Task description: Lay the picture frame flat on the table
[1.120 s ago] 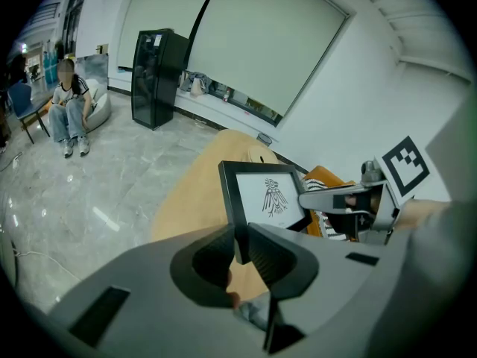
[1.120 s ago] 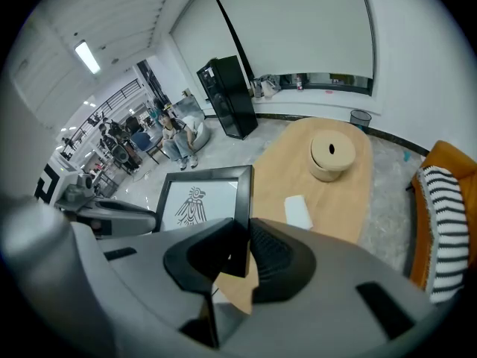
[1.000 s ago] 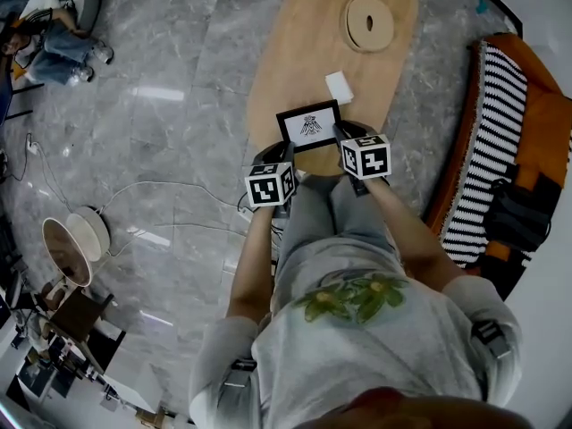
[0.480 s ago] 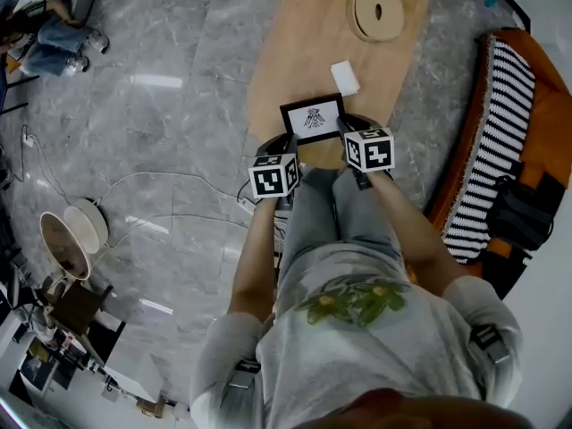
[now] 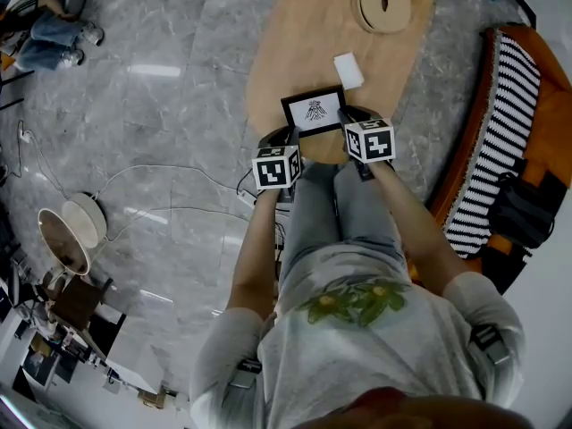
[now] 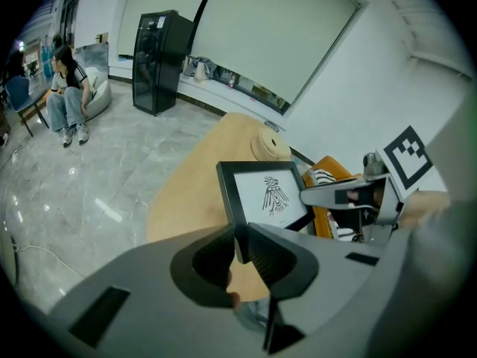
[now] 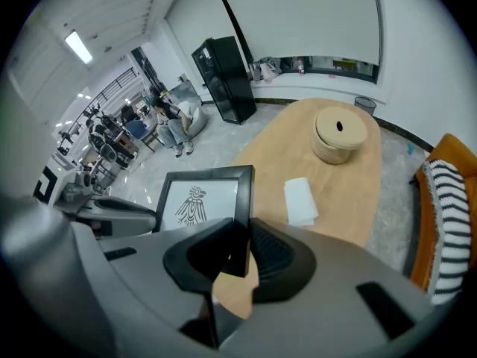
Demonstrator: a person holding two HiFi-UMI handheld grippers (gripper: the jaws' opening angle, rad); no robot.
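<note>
Person: light-grey short-sleeve T-shirt point(image 5: 375, 347) w/ green-leaf & yellow print point(image 5: 353, 298) on front. Grey trousers point(image 5: 335, 213). Dark strap w/ buckle point(image 5: 487, 338) at each shoulder. Left gripper point(image 6: 240, 243) & right gripper point(image 7: 240, 253): smooth grey moulded bodies, black ribbed pads point(image 7: 269, 252), dark rect. slots point(image 6: 98, 317) in casing. Each carries a white cube w/ black square markers: left cube point(image 5: 276, 167), right cube point(image 5: 369, 141).

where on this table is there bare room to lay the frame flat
The widest bare wood is the left half of the table, bordered on its right by the white napkin and the round wooden box. The near end around the picture frame looks bare too. The far right is crowded.
</note>
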